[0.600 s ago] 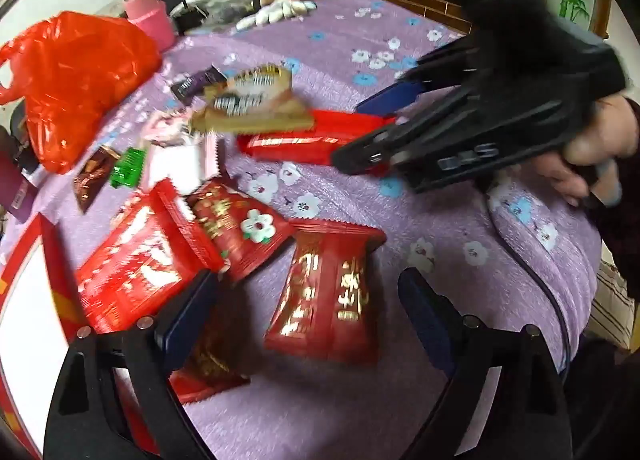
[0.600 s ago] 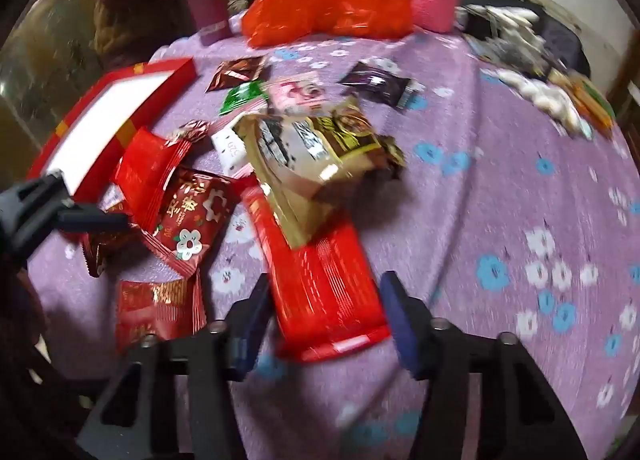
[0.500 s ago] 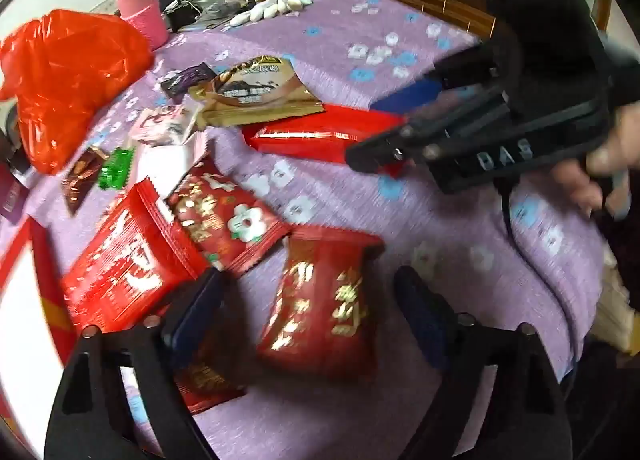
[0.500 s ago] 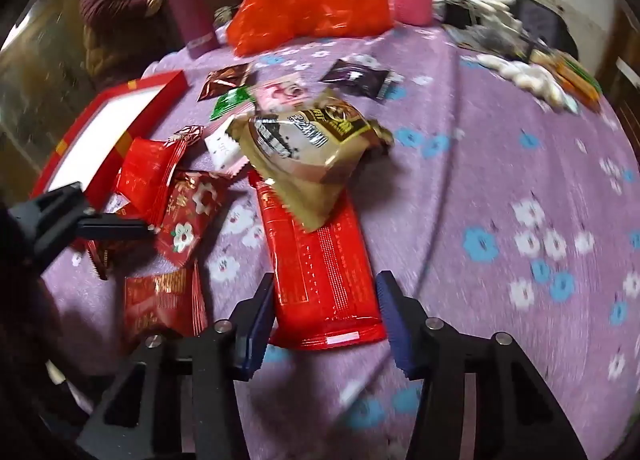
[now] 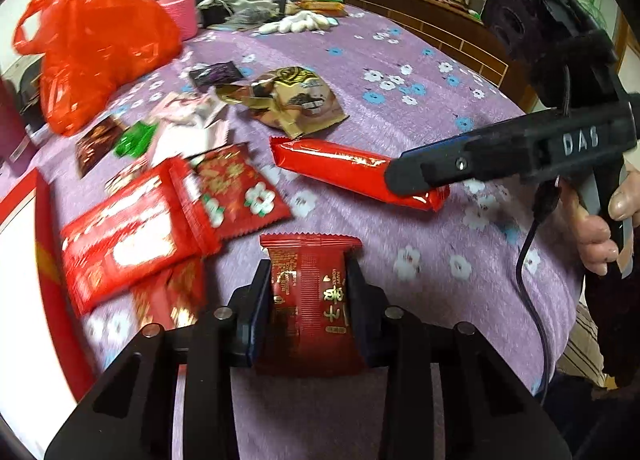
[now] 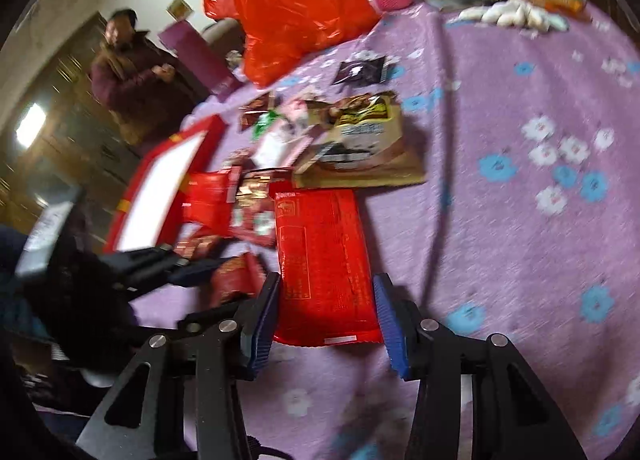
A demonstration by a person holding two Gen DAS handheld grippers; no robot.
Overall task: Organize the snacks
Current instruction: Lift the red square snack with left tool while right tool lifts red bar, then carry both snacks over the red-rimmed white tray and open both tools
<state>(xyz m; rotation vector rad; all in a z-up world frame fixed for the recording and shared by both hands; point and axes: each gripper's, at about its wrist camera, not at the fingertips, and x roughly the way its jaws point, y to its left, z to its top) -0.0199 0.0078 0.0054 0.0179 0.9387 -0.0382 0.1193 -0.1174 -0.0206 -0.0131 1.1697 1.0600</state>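
My left gripper [image 5: 310, 292] is shut on a small dark red snack packet [image 5: 312, 300] with gold characters, at the near edge of the purple flowered cloth [image 5: 420, 72]. My right gripper [image 6: 326, 320] straddles the near end of a long red packet [image 6: 324, 260], and its pads [image 6: 266, 320] touch both long edges. In the left wrist view the right gripper [image 5: 408, 176] covers that packet's [image 5: 336, 168] right end. The left gripper [image 6: 192, 272] and its packet [image 6: 236, 280] show blurred in the right wrist view.
More red packets [image 5: 124, 236] lie left of my left gripper, beside a red-rimmed white box [image 5: 40, 260]. Behind the long packet lies a gold-brown bag [image 5: 296, 100]. An orange plastic bag [image 5: 92, 48], a pink bottle [image 5: 176, 0] and white gloves [image 5: 296, 22] stand further back. A person [image 6: 132, 76] stands beyond the table.
The left jaws, open around the small red packet before, have come together on it. The right jaws have narrowed onto the long red packet. The gold-brown bag now lies clear of that packet.
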